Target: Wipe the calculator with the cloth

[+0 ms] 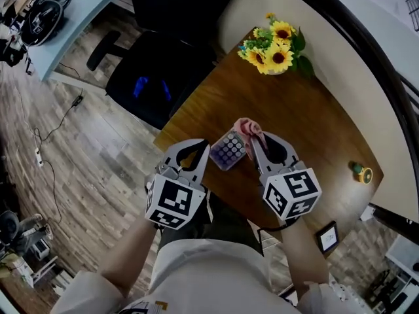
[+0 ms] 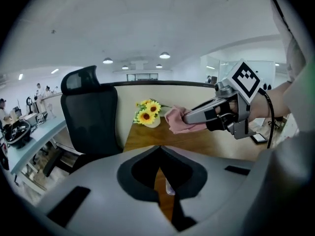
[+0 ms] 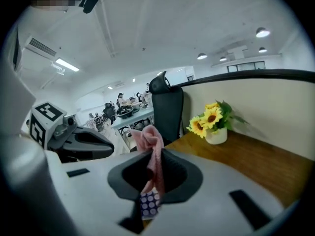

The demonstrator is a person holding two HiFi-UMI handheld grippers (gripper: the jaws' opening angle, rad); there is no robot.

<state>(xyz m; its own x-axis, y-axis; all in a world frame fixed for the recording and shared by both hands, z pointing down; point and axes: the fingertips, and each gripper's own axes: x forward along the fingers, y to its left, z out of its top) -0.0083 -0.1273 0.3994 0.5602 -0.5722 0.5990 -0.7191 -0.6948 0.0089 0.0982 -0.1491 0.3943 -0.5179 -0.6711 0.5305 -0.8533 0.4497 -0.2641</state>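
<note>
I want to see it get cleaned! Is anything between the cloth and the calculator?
Nothing visible is in the way. The pink cloth, pinched in the right gripper, hangs right by the calculator.

**Colour and Pattern Reference**

- Calculator (image 1: 228, 150): lilac body with a grid of pale round keys.
- Cloth (image 1: 247, 128): plain pink.
- Left gripper (image 1: 204, 148) and right gripper (image 1: 255, 142): light grey shells, black recesses, black-and-white square markers (on each cube).
- Table (image 1: 308, 123): brown wood grain.
- Sunflowers (image 1: 273, 44): yellow petals, dark centres, green leaves.
- Chair (image 1: 157, 64): black.
</note>
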